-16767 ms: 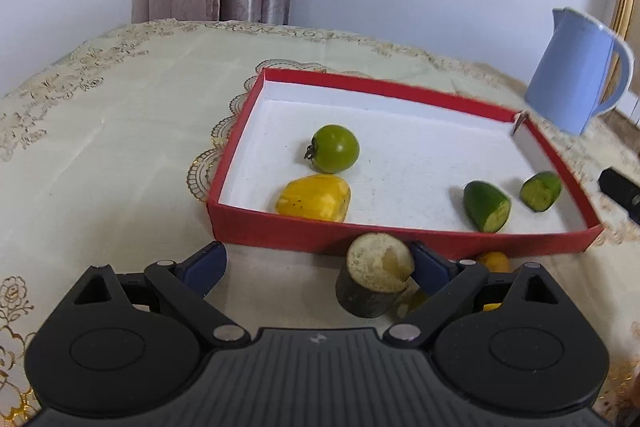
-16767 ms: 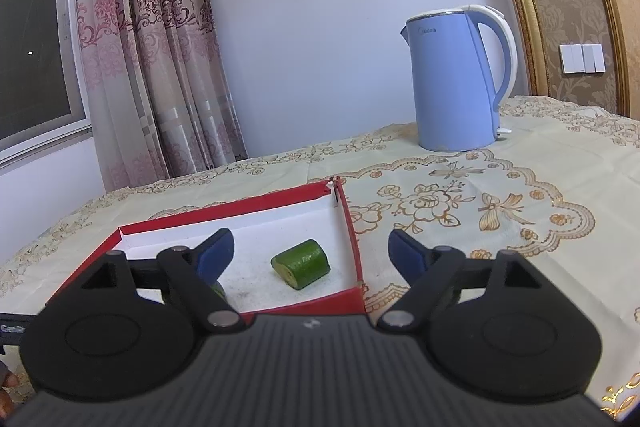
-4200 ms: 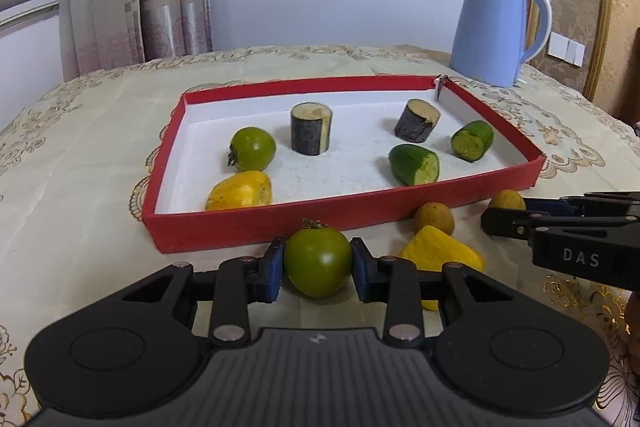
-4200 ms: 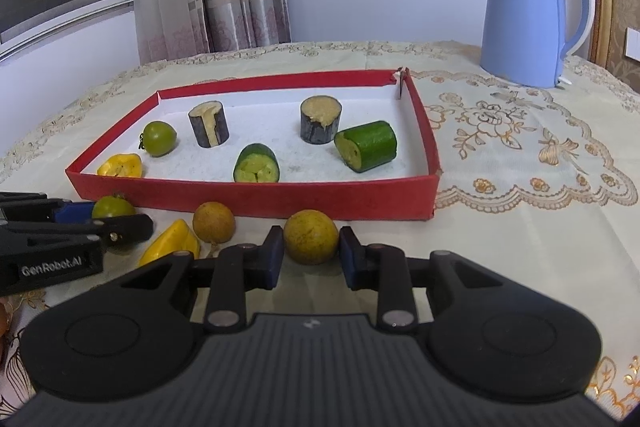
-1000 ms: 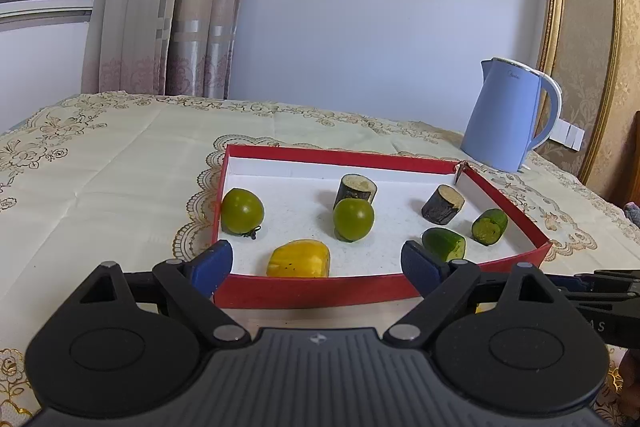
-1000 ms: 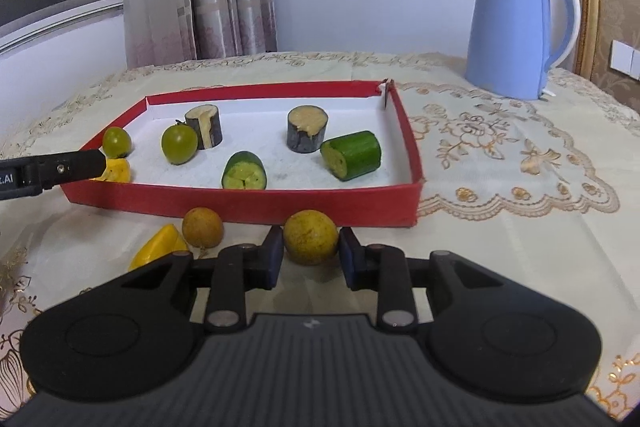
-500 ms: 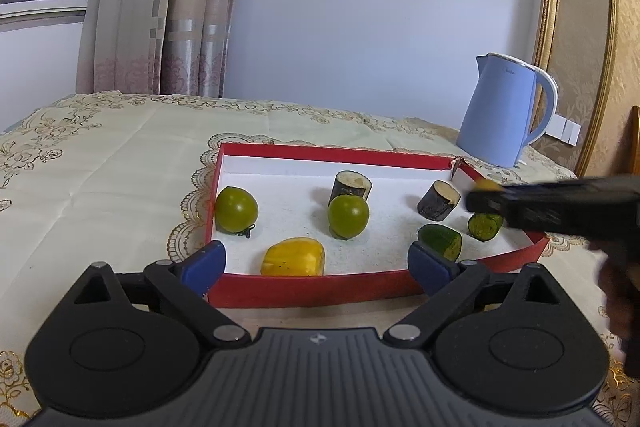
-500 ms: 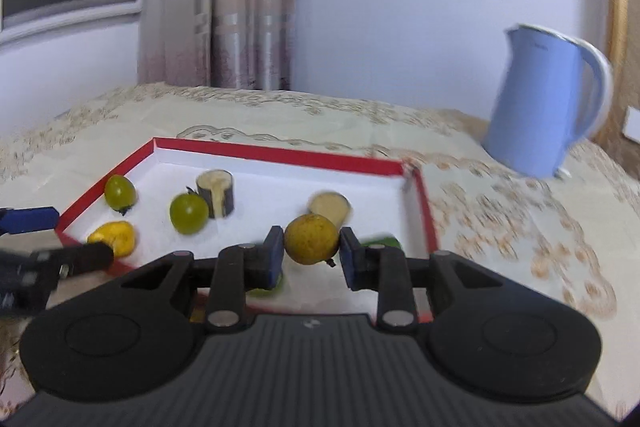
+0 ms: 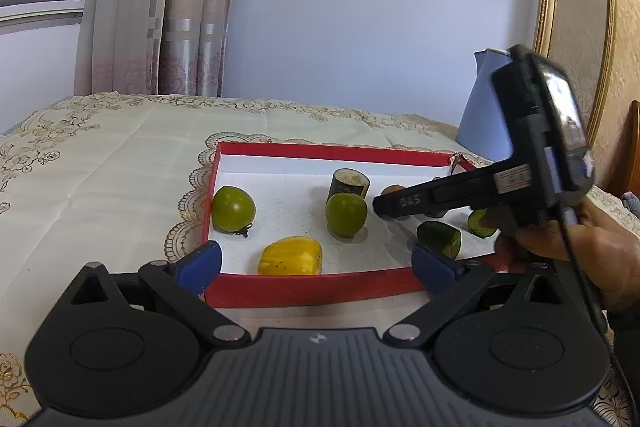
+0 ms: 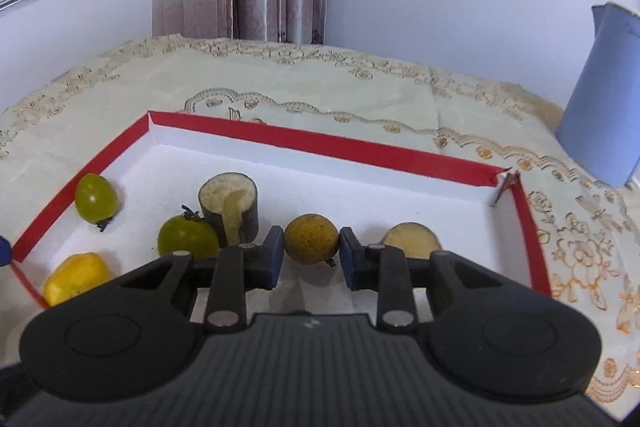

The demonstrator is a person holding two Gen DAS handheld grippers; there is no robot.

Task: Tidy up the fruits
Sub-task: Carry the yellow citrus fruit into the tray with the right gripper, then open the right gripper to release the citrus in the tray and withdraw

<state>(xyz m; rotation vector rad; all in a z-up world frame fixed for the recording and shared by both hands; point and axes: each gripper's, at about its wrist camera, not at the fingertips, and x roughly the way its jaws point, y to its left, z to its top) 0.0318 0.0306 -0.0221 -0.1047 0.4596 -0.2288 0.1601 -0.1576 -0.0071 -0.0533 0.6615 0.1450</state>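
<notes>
- The step in hand is judged to be the placing: a brown fruit point(image 10: 311, 244) is pinched by the right hand-held gripper point(image 10: 311, 259) over the red tray point(image 10: 320, 143).
- The left hand-held gripper point(image 9: 316, 263) is still opening, nothing between its jaws, before the tray's near wall.
- Next, a free spot between the eggplant pieces point(image 10: 229, 205) is needed, then lowering and release.
- One second ago this fruit was on the bench, outside the tray.
</notes>
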